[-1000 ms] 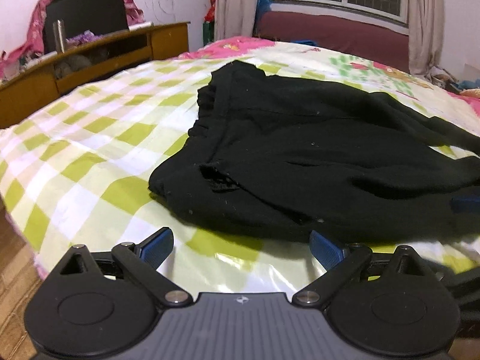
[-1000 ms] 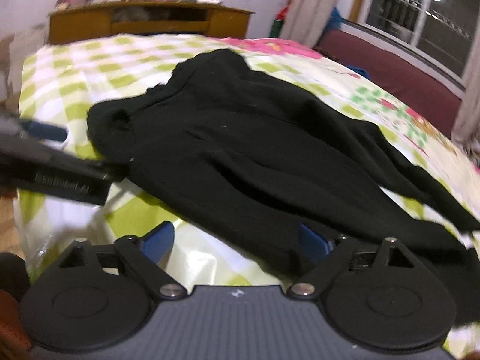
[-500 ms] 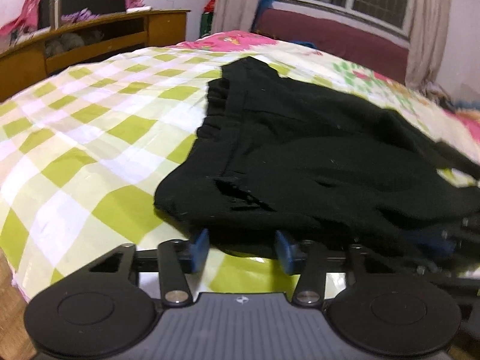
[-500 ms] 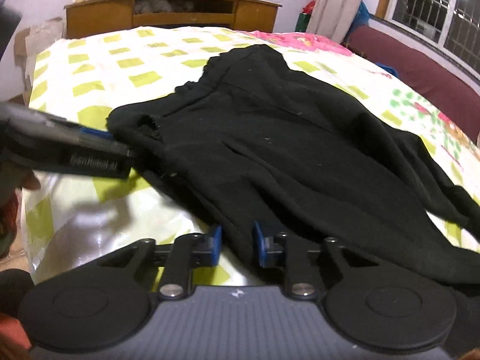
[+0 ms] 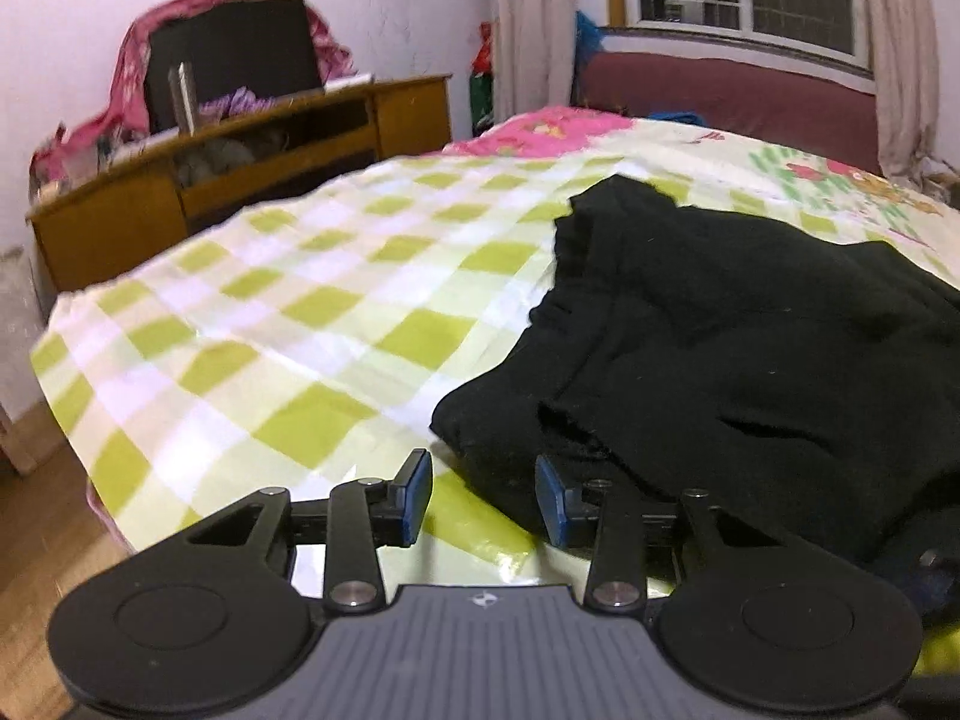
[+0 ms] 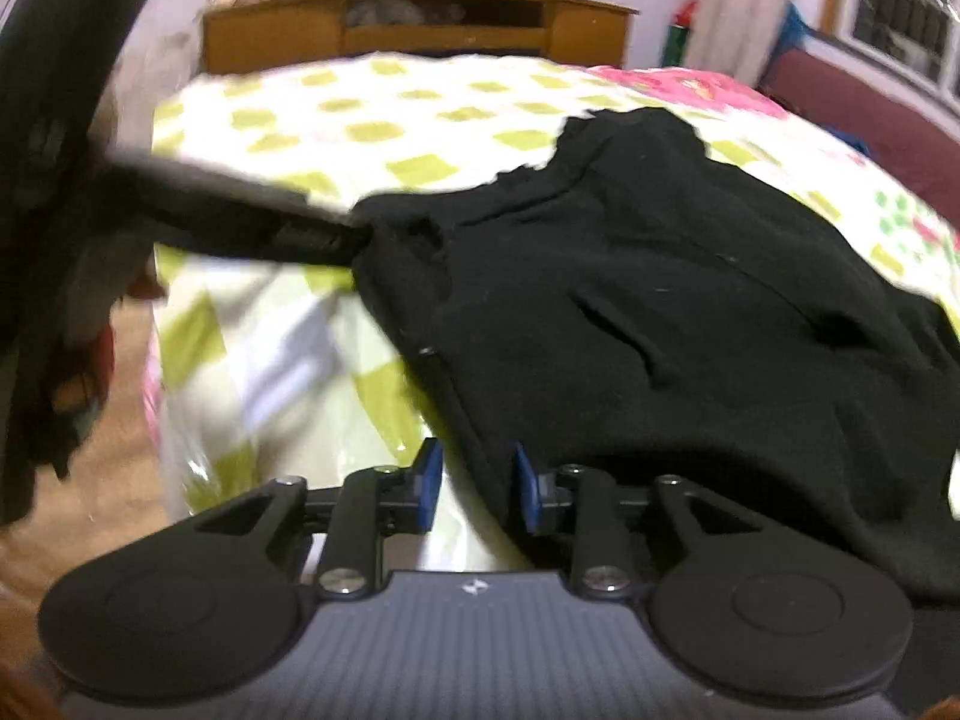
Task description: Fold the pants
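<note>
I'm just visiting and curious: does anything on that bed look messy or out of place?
Yes. The black pants lie rumpled and bunched on the checked bedspread, not flat, with creases and a gaping slit like a pocket opening. Nothing looks spilled, and no damage is clear.

Your pants [image 5: 750, 348] run off the right edge of the left wrist view, so you cannot see the legs' ends. In the right wrist view the left tongs [image 6: 252, 228] are a dark smear, and you cannot tell how they meet the cloth. The right tongs [image 6: 474, 483] have cloth between their pads; whether they pinch it is unclear.
</note>
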The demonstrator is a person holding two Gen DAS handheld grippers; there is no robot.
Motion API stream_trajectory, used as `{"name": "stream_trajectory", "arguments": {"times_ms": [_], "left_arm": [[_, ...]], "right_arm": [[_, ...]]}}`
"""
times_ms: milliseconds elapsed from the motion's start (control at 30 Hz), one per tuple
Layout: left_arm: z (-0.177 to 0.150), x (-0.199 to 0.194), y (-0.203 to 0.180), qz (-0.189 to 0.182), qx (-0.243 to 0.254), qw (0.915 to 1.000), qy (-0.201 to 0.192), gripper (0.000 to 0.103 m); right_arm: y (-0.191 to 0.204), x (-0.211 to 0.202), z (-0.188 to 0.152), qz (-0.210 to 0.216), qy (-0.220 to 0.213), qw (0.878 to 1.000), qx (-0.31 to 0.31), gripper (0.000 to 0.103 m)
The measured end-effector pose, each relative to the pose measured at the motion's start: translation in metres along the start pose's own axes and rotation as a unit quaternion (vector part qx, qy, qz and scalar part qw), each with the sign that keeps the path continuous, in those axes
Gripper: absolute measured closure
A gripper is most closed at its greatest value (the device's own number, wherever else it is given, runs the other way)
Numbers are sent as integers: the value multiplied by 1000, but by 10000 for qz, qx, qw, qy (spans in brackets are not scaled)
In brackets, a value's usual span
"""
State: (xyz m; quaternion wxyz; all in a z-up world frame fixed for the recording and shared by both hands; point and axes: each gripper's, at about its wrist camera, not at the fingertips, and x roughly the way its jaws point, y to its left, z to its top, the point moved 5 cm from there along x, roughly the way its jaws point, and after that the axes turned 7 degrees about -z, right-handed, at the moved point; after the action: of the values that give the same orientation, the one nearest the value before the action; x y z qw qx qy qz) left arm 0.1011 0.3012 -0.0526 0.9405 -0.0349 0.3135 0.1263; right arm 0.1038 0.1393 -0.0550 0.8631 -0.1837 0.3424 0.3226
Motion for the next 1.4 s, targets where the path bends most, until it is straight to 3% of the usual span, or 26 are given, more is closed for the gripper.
{"name": "stream_trajectory", "arguments": {"times_ms": [133, 200, 267, 333, 400, 500, 567, 633, 800, 867, 900, 933, 1000, 1067, 1267, 1367, 1400], "left_arm": [[0, -13, -33, -196, 449, 9987, -130, 50], [-2, -17, -61, -515, 625, 9966, -135, 49], [-2, -17, -95, -849, 838, 9928, -91, 49], [-6, -13, -132, -1149, 1112, 9871, -14, 49], [-11, -11, -168, -1420, 1340, 9807, 50, 49], [-16, -10, -217, -1742, 1626, 9711, 104, 44], [-16, -8, -245, -1771, 1823, 9672, 45, 37], [-13, -9, -266, -1895, 1945, 9624, 13, 37], [-7, -8, -302, -1999, 2205, 9547, -40, 37], [-6, -5, -311, -2038, 2275, 9522, 57, 37], [-5, -3, -317, -2033, 2335, 9508, 89, 37], [-6, -4, -319, -2039, 2390, 9493, 100, 37], [-7, -7, -331, -2094, 2496, 9454, 87, 37], [-13, -9, -344, -2160, 2599, 9411, 91, 37], [-25, -13, -379, -2358, 2890, 9277, 129, 37], [-28, -15, -392, -2430, 2991, 9227, 150, 37], [-29, -15, -396, -2432, 3032, 9213, 142, 37]], "right_arm": [[-61, -41, -17, -286, -81, 9960, 845, 65], [-108, -64, -40, -797, -95, 9880, 1321, 58], [-165, -86, -73, -1512, 5, 9701, 1900, 56], [-221, -105, -111, -2185, 225, 9421, 2535, 56], [-277, -127, -154, -2726, 389, 9027, 3307, 56], [-344, -154, -208, -3222, 382, 8419, 4313, 55], [-376, -162, -233, -3313, 247, 8104, 4826, 54], [-401, -164, -249, -3321, 61, 7872, 5196, 49], [-445, -150, -257, -3197, -351, 7562, 5698, 44], [-459, -145, -258, -3181, -509, 7502, 5775, 45], [-466, -144, -261, -3199, -501, 7514, 5750, 57], [-472, -144, -264, -3246, -464, 7517, 5722, 76], [-482, -152, -280, -3286, -431, 7463, 5772, 89], [-494, -161, -296, -3261, -418, 7437, 5820, 94], [-502, -168, -312, -2665, -531, 7733, 5729, 100], [-509, -167, -316, -2610, -449, 7743, 5748, 103], [-513, -167, -319, -2570, -440, 7682, 5846, 103]]}}
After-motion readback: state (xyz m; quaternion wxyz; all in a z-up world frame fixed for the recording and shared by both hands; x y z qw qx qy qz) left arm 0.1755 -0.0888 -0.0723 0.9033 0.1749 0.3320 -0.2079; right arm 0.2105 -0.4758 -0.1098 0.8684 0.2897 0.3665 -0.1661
